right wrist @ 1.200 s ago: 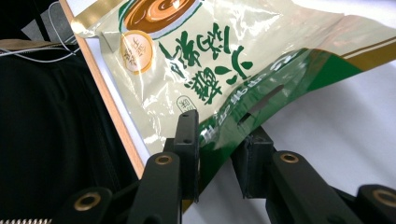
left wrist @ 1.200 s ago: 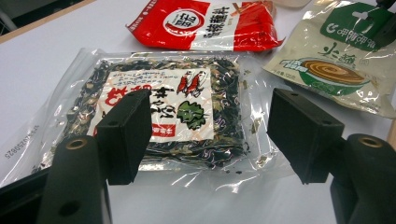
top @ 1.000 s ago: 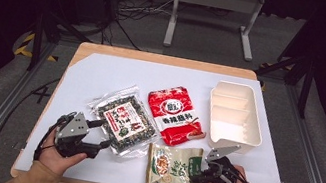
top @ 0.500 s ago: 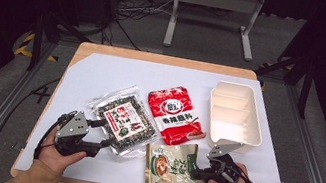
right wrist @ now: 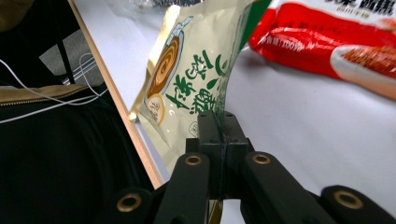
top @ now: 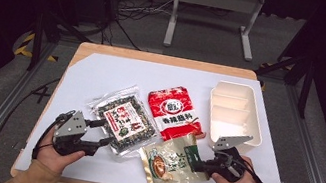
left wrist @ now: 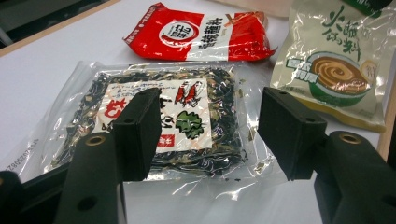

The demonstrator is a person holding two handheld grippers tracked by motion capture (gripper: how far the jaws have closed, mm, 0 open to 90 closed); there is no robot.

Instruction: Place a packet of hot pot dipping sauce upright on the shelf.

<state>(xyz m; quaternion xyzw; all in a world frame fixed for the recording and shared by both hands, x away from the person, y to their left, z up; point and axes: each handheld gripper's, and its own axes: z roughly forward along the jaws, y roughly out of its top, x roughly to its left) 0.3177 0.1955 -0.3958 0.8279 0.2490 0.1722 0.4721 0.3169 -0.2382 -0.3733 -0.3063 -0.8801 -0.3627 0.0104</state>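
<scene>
At the counter's near edge, the right tool [top: 197,162] is clenched on the green packet [top: 170,163], lifting begun, white tray [top: 236,112] unfilled; left tool [top: 102,132] released.

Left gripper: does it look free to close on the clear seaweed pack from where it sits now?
Probably yes. The left gripper has open jaws, which have just been closing, at the clear seaweed pack's near edge, with nothing between them and it.

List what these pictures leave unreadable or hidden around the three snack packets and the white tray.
- Green-and-cream sauce packet: in the right gripper view its lower edge is hidden between the shut jaws of the right gripper.
- Clear packet of dark dried greens: in the left gripper view a black jaw of the left gripper covers part of its label.
- Red packet: print too small in the high view.
- White divided plastic tray: contents of its compartments unclear in the high view.
</scene>
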